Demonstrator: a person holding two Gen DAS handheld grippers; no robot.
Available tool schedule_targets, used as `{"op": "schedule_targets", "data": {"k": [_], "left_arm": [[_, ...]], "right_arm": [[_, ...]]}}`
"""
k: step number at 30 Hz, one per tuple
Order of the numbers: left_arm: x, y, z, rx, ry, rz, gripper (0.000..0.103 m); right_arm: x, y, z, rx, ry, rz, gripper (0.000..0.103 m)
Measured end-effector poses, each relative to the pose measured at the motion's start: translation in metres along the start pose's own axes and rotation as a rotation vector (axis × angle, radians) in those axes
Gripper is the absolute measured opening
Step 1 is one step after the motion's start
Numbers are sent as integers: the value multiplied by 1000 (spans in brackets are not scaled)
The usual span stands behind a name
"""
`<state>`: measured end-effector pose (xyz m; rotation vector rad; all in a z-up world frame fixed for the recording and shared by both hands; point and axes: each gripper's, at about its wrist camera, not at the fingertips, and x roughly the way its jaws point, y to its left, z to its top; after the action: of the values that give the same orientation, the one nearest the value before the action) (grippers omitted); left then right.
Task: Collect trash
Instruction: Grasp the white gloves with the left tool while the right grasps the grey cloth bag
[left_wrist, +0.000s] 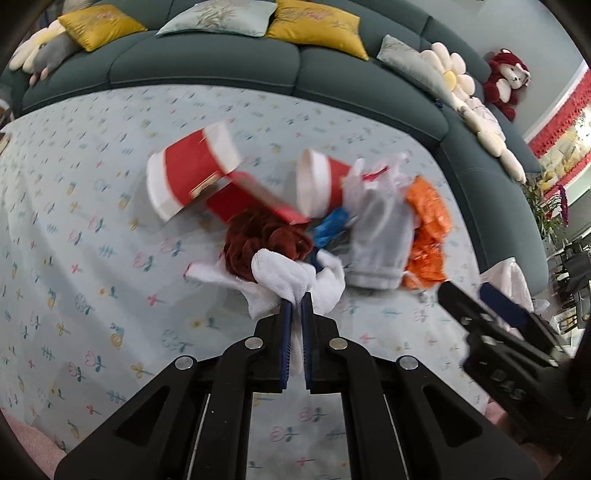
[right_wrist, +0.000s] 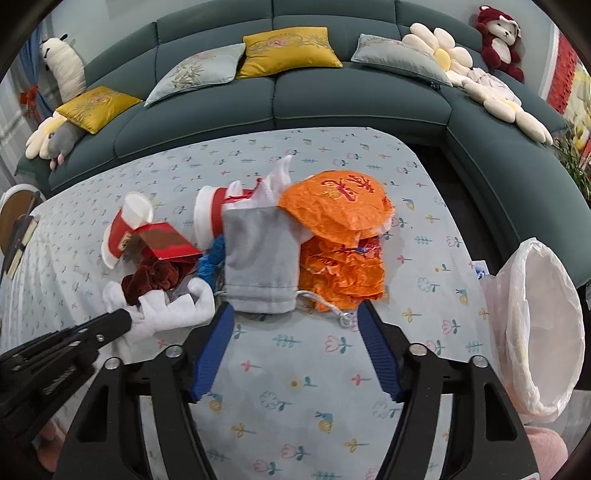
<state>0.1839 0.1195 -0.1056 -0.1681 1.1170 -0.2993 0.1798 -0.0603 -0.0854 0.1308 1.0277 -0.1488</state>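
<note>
Where a pale blue flowered cloth covers the table, a heap of trash lies in the middle, in front of a dark teal sofa. The left gripper has its blue-padded jaws pressed together on a white cloth, a soft knitted piece bunched at the near edge of the heap; part of it hangs down between the jaws. Touching the white cloth from behind is a crumpled dark red velvet scrunchie. Beyond that lie a flat red envelope and two red paper cups with white rims, one tipped on its side to the left, the other lying with its mouth toward the camera. To the right sit a grey drawstring pouch and crinkled orange paper with red characters, with a scrap of blue material beside the pouch. The right gripper hovers with its jaws spread wide, the near end of the grey pouch just ahead of them. At the table's right edge stands a bin lined with a white plastic bag, its mouth open.
</note>
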Motion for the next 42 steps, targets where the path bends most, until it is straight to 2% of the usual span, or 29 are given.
{"op": "schedule_targets", "data": {"k": [2,8,20,21,24,27,33,42], "left_arm": [[0,-6,4,3,-5,-4,5],[4,-23,14,17,-9,-5,5],[18,-33,23,30,8,10,5],[19,-33,24,31,9,11,5],[19,-33,24,31,12,13,5],[19,-35,24,32,14,18,5],[8,-46,20,35,3,10,5],[-28,-82,5,81,-42,-15,5]], "right_arm": [[7,-5,3,7,11,4,59],[36,-12,8,30,70,44,39],[83,2,15,25,139,93,37],[87,3,15,25,147,98,28],[92,5,11,4,161,103,14],[86,4,10,-11,151,118,10],[60,-9,5,5,124,152,10],[0,-31,-2,11,31,175,10]]}}
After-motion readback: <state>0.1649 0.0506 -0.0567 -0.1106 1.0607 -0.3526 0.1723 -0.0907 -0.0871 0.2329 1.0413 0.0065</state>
